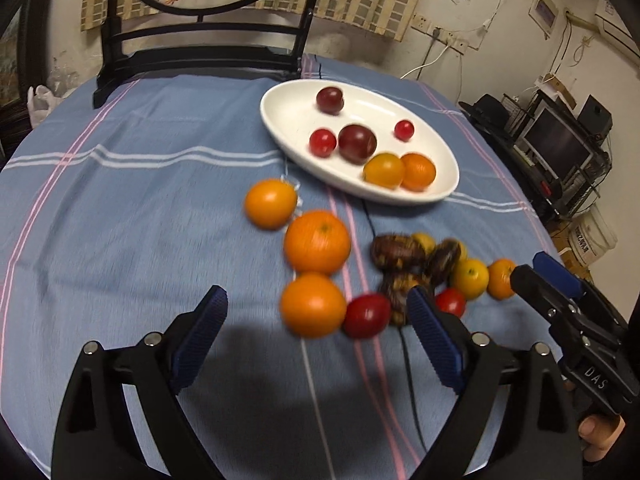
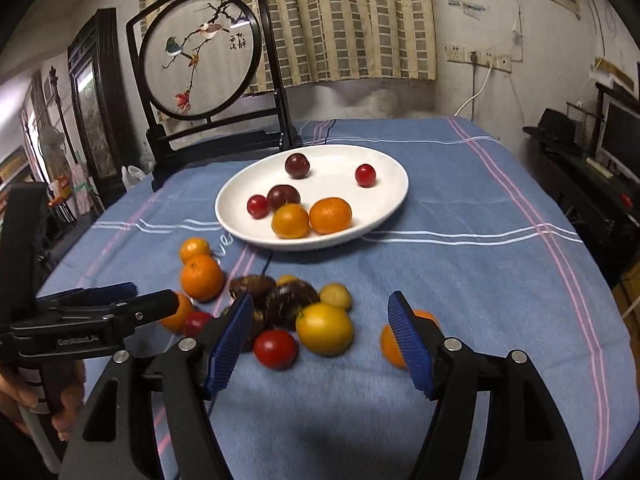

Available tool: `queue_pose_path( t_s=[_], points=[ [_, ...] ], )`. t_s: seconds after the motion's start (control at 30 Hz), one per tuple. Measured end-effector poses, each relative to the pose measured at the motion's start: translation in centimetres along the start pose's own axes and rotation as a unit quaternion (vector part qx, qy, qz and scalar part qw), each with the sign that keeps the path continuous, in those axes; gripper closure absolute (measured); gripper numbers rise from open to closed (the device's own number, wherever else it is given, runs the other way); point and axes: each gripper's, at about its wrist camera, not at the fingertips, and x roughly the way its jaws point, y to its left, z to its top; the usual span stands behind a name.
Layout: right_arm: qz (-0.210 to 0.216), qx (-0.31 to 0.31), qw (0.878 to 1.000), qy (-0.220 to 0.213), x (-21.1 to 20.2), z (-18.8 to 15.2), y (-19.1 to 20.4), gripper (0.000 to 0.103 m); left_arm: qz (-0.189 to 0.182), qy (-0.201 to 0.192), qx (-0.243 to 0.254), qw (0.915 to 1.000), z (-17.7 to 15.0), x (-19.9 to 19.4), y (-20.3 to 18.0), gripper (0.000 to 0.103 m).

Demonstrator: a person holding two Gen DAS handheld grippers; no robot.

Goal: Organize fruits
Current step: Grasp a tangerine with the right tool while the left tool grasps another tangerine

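Note:
A white oval plate [image 1: 280, 120] [image 2: 392, 172] on the blue cloth holds two dark plums, two small red fruits and two small oranges. Loose fruit lies in front of it: three oranges [image 1: 317, 241], brown dates [image 1: 396, 251] [image 2: 290, 300], red tomatoes [image 1: 366, 315] [image 2: 275, 349], yellow-orange citrus [image 2: 324, 329]. My left gripper [image 1: 316, 322] is open and empty, with the nearest orange [image 1: 313, 305] between its fingertips. My right gripper [image 2: 320, 338] is open and empty around the yellow citrus; an orange [image 2: 390, 344] sits behind its right finger. Each gripper shows in the other's view [image 1: 560, 292] [image 2: 112, 304].
A black framed bird-embroidery screen [image 2: 200, 56] stands at the table's far edge behind the plate. A black cable [image 1: 408, 360] runs across the cloth under the fruit. A monitor and shelves [image 1: 560, 148] stand off the right side of the table.

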Motion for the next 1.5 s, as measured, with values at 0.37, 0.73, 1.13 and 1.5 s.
queue_pose_path(
  t_s=[0.37, 0.73, 1.13, 1.5],
  points=[
    [0.027, 0.011, 1.0, 0.001, -1.4, -2.4, -1.0, 0.031, 0.009, -0.013, 0.025, 0.9996, -1.7, -0.8, -1.2, 0.013],
    [-0.015, -0.039, 0.998, 0.053, -1.0, -3.3, -2.6, 0.03, 0.0, -0.006, 0.052, 0.9986, -1.0, -0.2, -0.7, 0.011],
    [-0.069, -0.065, 0.989, 0.116, 3.3, -2.0, -4.7, 0.03, -0.006, -0.012, 0.056, 0.9983, -1.8, 0.8, 0.8, 0.011],
    [-0.051, -0.023, 0.991, 0.122, 5.5, -1.3, -5.4, 0.059, -0.03, 0.018, 0.034, 0.9988, -1.9, 2.2, 1.4, 0.011]
  ],
)
